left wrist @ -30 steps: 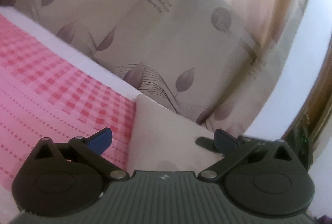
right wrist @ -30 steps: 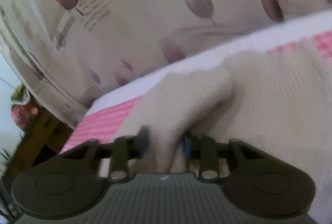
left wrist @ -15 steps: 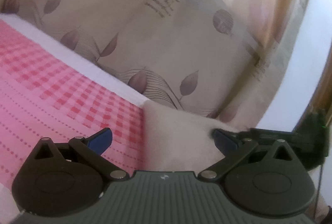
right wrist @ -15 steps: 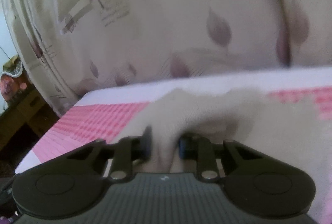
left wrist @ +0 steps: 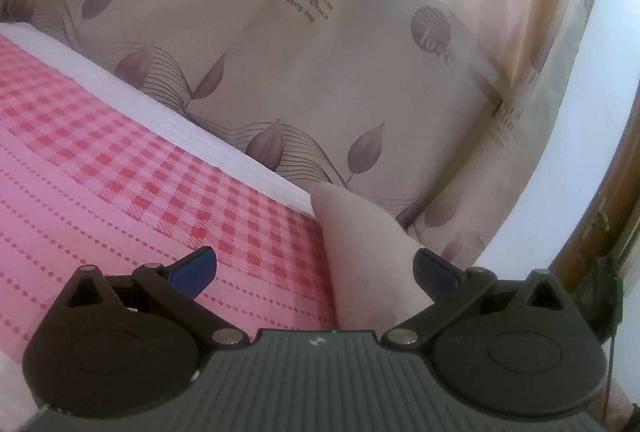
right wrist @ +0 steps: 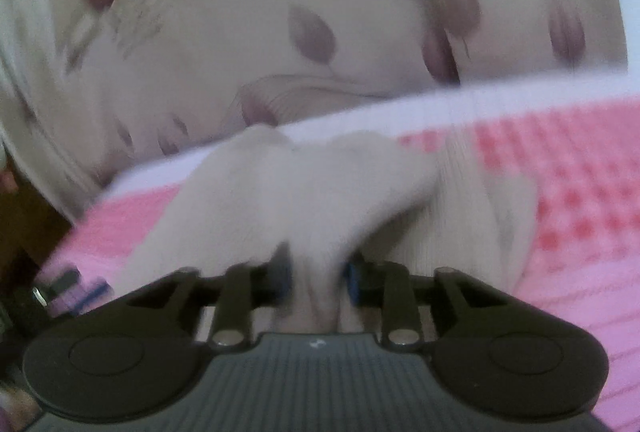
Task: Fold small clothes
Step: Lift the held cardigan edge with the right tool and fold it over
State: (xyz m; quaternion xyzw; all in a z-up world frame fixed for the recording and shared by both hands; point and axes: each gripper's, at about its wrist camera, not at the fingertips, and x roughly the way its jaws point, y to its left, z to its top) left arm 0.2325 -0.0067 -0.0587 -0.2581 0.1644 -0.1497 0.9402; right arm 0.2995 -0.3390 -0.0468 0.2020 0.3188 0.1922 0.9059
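Observation:
A small beige garment [left wrist: 360, 256] lies on a pink checked cloth [left wrist: 120, 191]. In the left wrist view my left gripper [left wrist: 314, 266] is open, blue fingertips wide apart, with the garment's pointed edge between them nearer the right finger. In the right wrist view my right gripper [right wrist: 318, 274] is shut on a bunched fold of the same beige garment [right wrist: 320, 191], lifted off the cloth. The view is blurred.
A beige leaf-patterned curtain or bedding [left wrist: 320, 51] rises behind the surface's white border [left wrist: 200, 135]. Dark wooden furniture [right wrist: 28, 232] stands past the left edge in the right wrist view. A white wall [left wrist: 580, 131] is at right.
My right gripper has moved with the pinched garment, swinging the view so more pink cloth shows at right. My left gripper shifted left; the garment now sits toward its right finger.

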